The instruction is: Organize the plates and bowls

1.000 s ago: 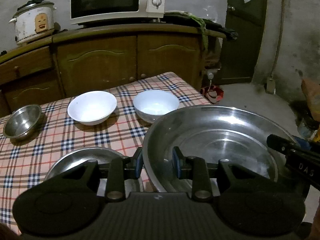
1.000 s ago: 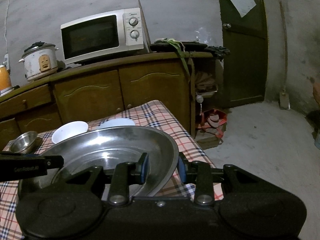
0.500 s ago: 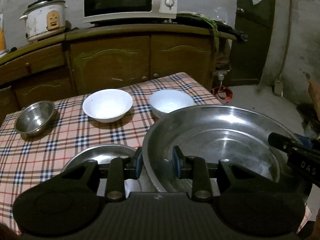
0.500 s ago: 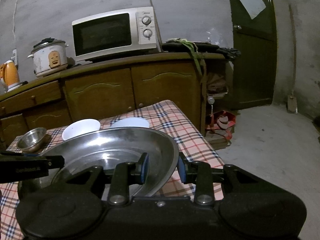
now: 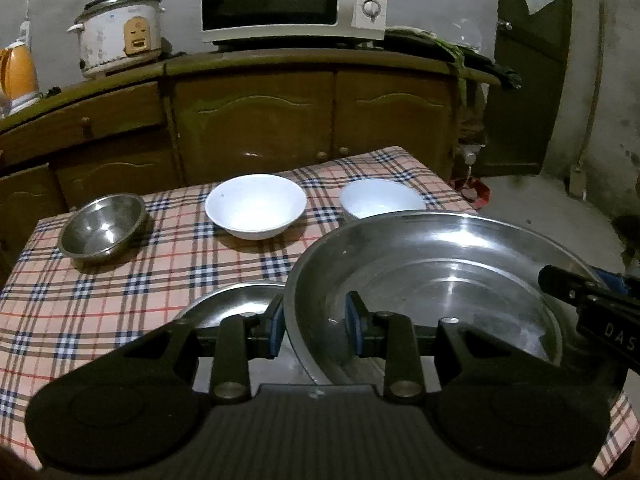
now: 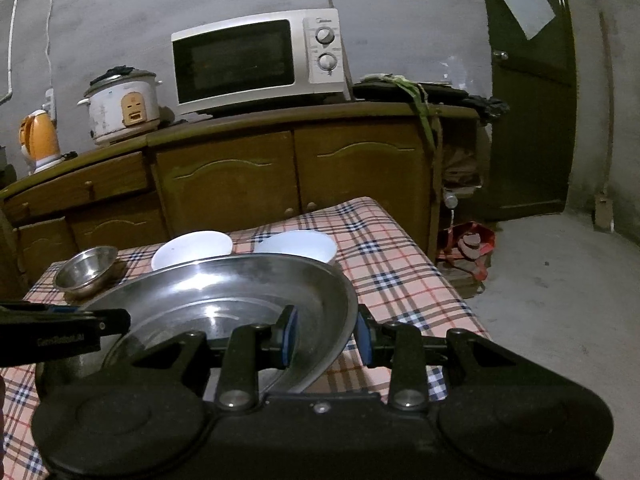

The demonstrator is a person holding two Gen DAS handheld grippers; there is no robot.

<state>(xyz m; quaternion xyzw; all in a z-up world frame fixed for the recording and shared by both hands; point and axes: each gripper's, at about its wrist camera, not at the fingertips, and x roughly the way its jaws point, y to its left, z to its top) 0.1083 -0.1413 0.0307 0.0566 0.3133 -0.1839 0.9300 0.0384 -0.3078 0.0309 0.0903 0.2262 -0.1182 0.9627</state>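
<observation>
A large steel plate hangs above the checked tablecloth, held by two opposite rims. My left gripper is shut on its left rim, and my right gripper is shut on its right rim. A smaller steel plate lies on the cloth and is partly hidden under the large one. Farther back stand two white bowls and a small steel bowl. The right wrist view shows the same bowls beyond the large plate.
The table ends at the right, with bare concrete floor beyond. Behind it runs a wooden cabinet carrying a microwave, a rice cooker and an orange kettle. A dark door stands at the right.
Both grippers have carried the large plate to the left over the table. It now covers more of the smaller steel plate. Both grips are unchanged.
</observation>
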